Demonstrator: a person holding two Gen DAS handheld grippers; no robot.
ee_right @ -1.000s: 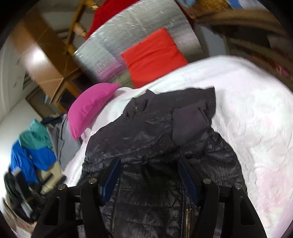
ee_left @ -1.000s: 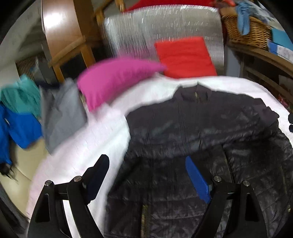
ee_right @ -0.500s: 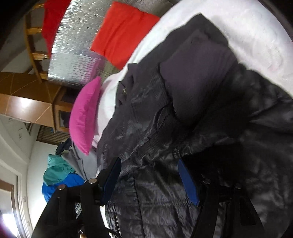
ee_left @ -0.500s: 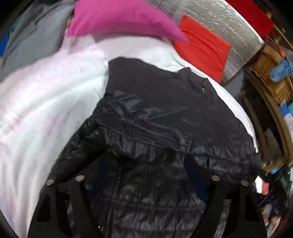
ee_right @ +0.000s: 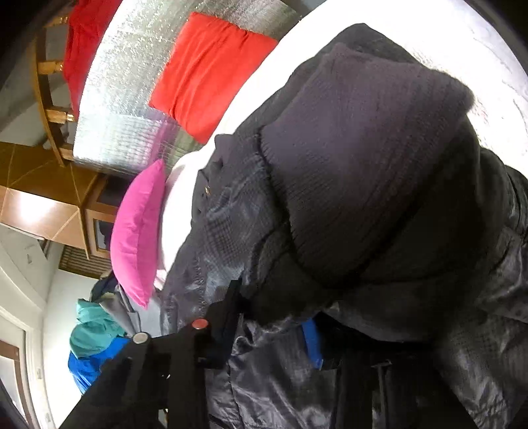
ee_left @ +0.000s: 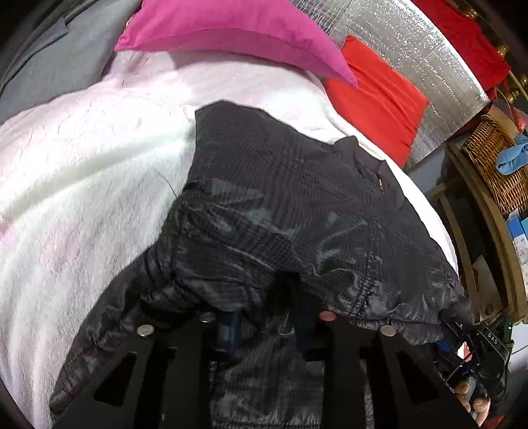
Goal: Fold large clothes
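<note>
— So where is the black jacket (ee_left: pixel 297 198) lying?

— Spread on the white blanket (ee_left: pixel 82 165) of the bed, collar toward the red cushion (ee_left: pixel 379 99) and the pink pillow (ee_left: pixel 231 29). One sleeve with a knitted cuff (ee_right: pixel 363 158) is folded across its front, as the right wrist view shows.

— And the left gripper (ee_left: pixel 267 326)?

— Its jaws have just been closing, and a bunched fold of the jacket's shiny fabric sits between them. The fingers are mostly buried in dark cloth, so it looks pinched, though the pads themselves are hard to make out.

— The right gripper (ee_right: pixel 270 330)?

— Likewise just been closing. Its dark finger (ee_right: pixel 227 316) and the blue pad (ee_right: pixel 312 340) stand close together with a ridge of jacket fabric clamped between them, just below the folded sleeve.

— Anything else around?

— A silver quilted panel (ee_right: pixel 132 82) behind the cushions, a wicker basket (ee_left: pixel 495 165) on a shelf to the right, and a heap of teal and blue clothes (ee_right: pixel 95 340) beyond the pillow. A person's fingertips (ee_left: pixel 475 399) show at the left view's lower right corner.
</note>
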